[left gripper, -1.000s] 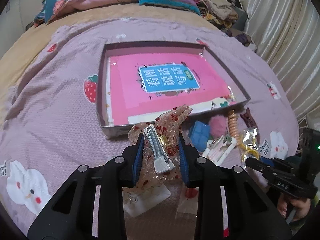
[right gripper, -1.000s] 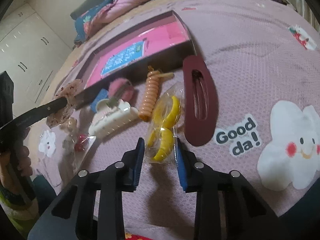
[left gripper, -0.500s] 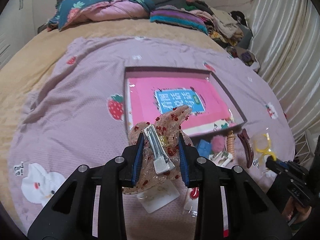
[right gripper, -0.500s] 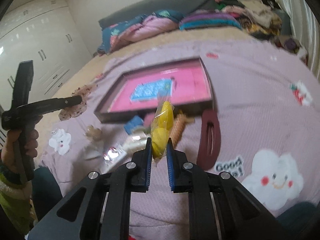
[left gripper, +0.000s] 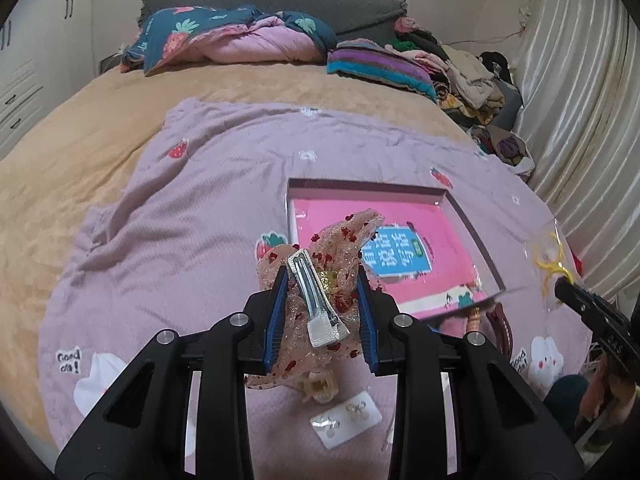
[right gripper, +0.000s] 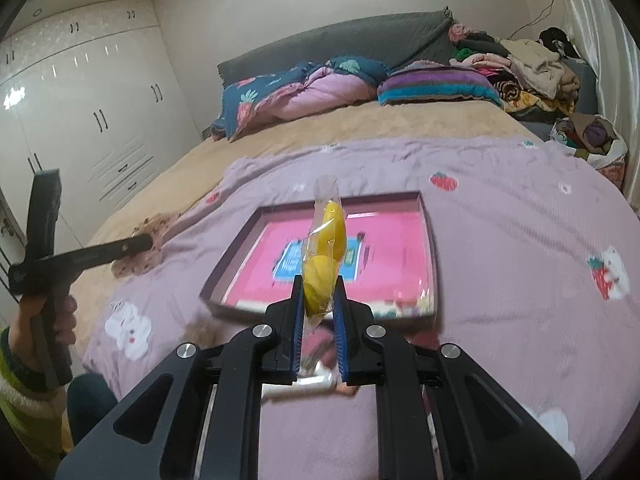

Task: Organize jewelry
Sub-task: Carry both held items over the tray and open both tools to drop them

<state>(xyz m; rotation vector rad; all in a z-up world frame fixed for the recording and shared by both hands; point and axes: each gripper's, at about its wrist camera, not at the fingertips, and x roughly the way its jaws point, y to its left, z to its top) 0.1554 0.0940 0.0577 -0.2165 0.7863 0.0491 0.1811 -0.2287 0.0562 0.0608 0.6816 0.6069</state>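
My left gripper is shut on a sheer pink bow hair clip with red sequins and a silver clip, held high above the bed. My right gripper is shut on a clear bag of yellow hair rings, also lifted; the bag also shows in the left wrist view. A shallow purple box with a pink book inside lies on the lilac blanket, below and ahead of both grippers; it shows in the left wrist view too. The left gripper appears at the left of the right wrist view.
Loose items lie on the blanket near the box's front edge: a card of earrings, a cream claw clip, a dark red clip. Quilts and clothes are piled at the bed's head. Wardrobes stand on the left.
My right gripper closed on the bag of yellow rings and lifted it off the blanket. Both grippers have risen well above the bed, the bow clip still held in the left.
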